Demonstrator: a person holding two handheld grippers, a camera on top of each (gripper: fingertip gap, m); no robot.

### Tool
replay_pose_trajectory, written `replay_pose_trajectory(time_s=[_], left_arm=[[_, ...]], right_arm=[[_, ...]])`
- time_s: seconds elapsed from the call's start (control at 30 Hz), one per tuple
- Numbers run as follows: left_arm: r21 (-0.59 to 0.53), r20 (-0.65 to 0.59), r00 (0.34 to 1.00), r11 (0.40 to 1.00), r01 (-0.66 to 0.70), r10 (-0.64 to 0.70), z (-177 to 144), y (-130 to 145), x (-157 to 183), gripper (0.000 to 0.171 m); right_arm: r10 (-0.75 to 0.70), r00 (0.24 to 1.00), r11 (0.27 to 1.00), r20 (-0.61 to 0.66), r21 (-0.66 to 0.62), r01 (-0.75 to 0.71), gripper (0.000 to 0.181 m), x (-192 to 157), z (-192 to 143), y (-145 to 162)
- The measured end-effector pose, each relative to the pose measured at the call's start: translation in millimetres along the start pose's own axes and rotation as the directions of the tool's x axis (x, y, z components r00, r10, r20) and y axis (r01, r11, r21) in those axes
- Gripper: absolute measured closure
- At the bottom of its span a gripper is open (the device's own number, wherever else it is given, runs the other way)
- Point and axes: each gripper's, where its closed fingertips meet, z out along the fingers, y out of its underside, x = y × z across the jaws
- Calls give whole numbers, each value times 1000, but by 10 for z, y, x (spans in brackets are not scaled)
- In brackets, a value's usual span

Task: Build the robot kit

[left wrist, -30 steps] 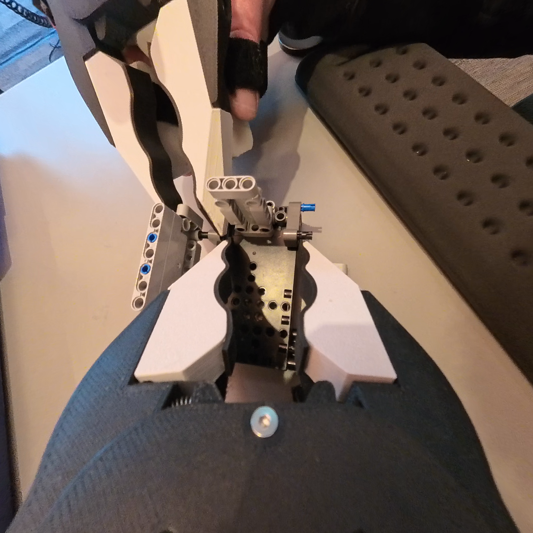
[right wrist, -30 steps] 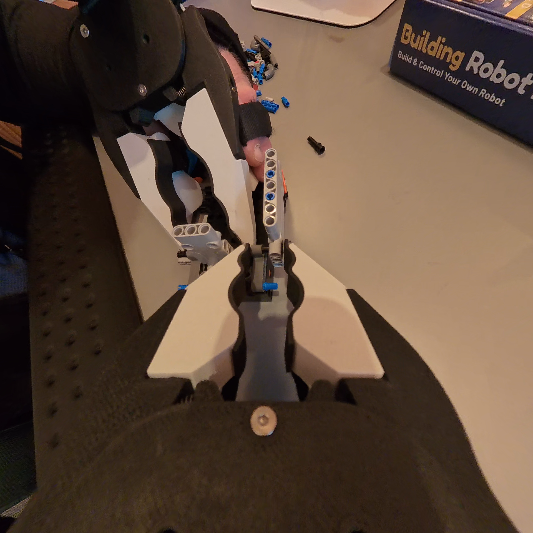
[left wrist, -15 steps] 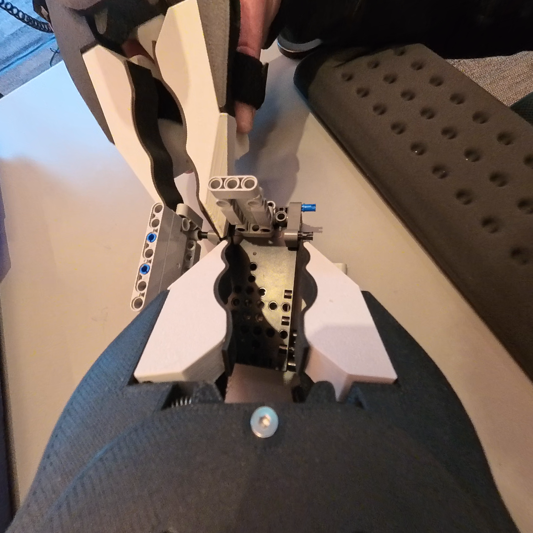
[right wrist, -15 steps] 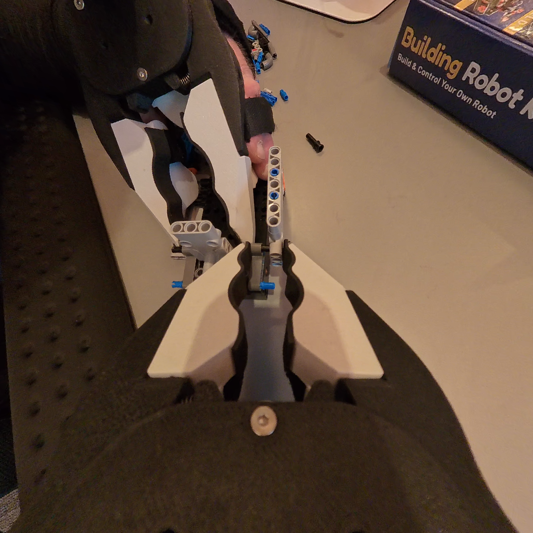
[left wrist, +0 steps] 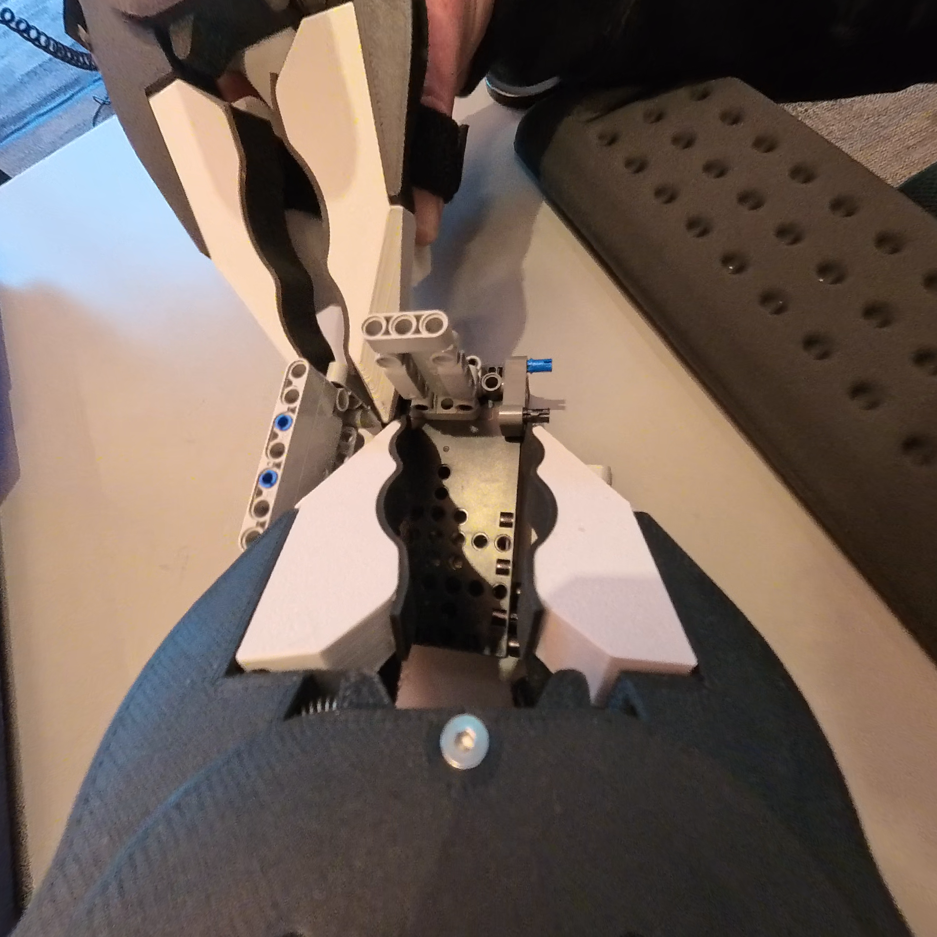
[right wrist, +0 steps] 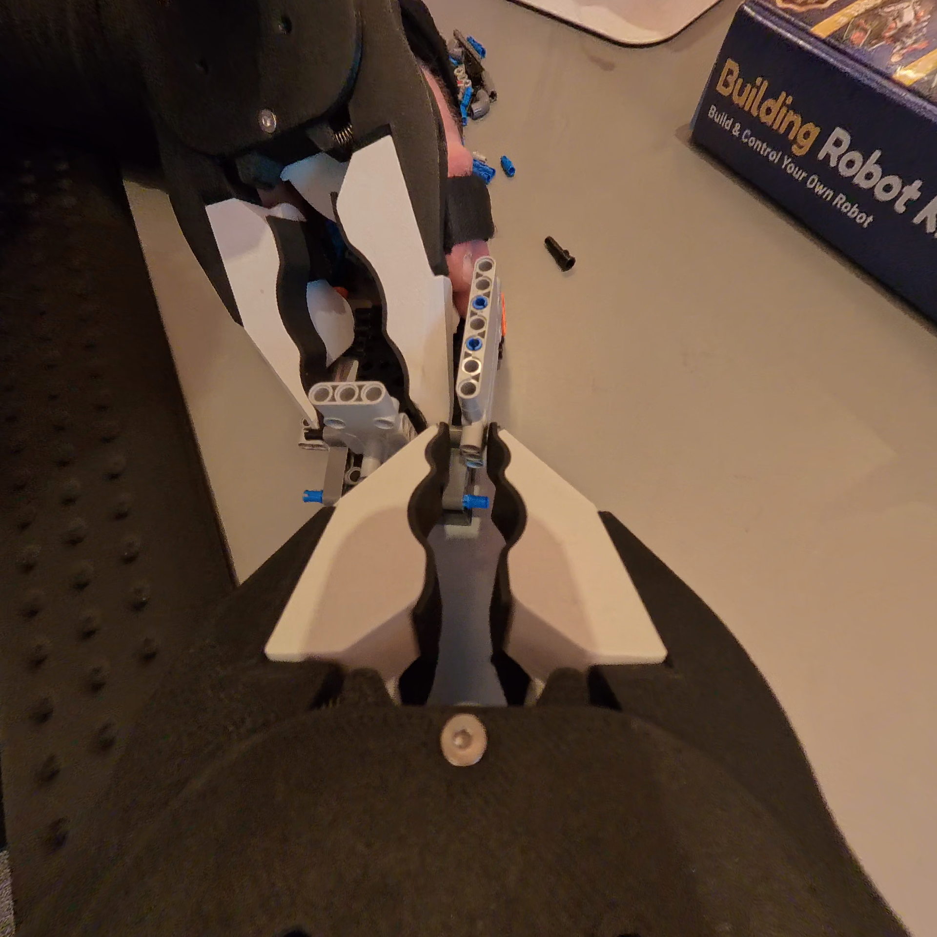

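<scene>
Two hand-held grippers meet on one brick-built assembly [left wrist: 456, 487], and we note that both grip it at once. The left hand-held gripper [left wrist: 459, 431] is closed part-way on the assembly's dark perforated plate [left wrist: 471, 532], which fills the gap between its white fingers [left wrist: 334, 547] and runs lengthwise along them, away from the camera. At the far end of that plate a pale three-hole beam [left wrist: 405, 327] stands up, with a blue pin [left wrist: 538, 365] just to its right. A long grey beam [left wrist: 276, 451] with blue pins lies along the assembly's left flank, just outside the left finger. The right hand-held gripper [right wrist: 469, 431] comes in from the opposite side, almost nose to nose with the left one; in the left wrist view its white fingers [left wrist: 324, 167] slope down to the assembly. Its jaws are nearly closed on a small grey connector piece [right wrist: 464, 471] carrying a blue pin [right wrist: 476, 501]; this piece sits at the near end of the long grey beam, whose long axis points away from the right gripper. We judge that both grippers are equally close, since both are in contact. The assembly is at the edge of the pale counter [right wrist: 710, 456], beside a dark dimpled pad [left wrist: 760, 253]. A loose black pin [right wrist: 559, 252], a scatter of small parts [right wrist: 471, 96] and a blue box [right wrist: 836, 152] lie well apart from it.
</scene>
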Motion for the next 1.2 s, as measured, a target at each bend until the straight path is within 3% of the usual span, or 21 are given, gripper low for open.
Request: replay_pose_trajectory(time_s=[0.27,0.37,0.53,0.67,0.87,1.0,1.2], left_arm=[[-44,-10,1000,999,-17,16,-18,0,27,133],[-64,-42,999,998,9,-12,-78,35,25,116],[-93,-54,998,996,12,-17,-426,33,-60,117],[-128,27,999,991,49,-46,-734,80,-264,115],[-231,87,995,971,65,-46,-913,182,-344,112],[-303,108,994,952,53,-21,-1000,222,-336,111],[-315,189,982,947,66,-6,-1268,128,-327,115]], right_arm=[[62,997,998,40,29,-63,169,-9,14,-10],[82,996,996,22,42,-83,162,46,11,-8],[86,996,994,-15,69,-84,151,132,-7,-24],[73,997,991,-16,112,-71,149,128,-69,-78],[51,999,992,-17,112,-49,157,96,-63,-95],[49,998,995,-50,91,-44,176,134,-16,-98],[75,988,994,-137,92,-63,177,280,-40,-104]])
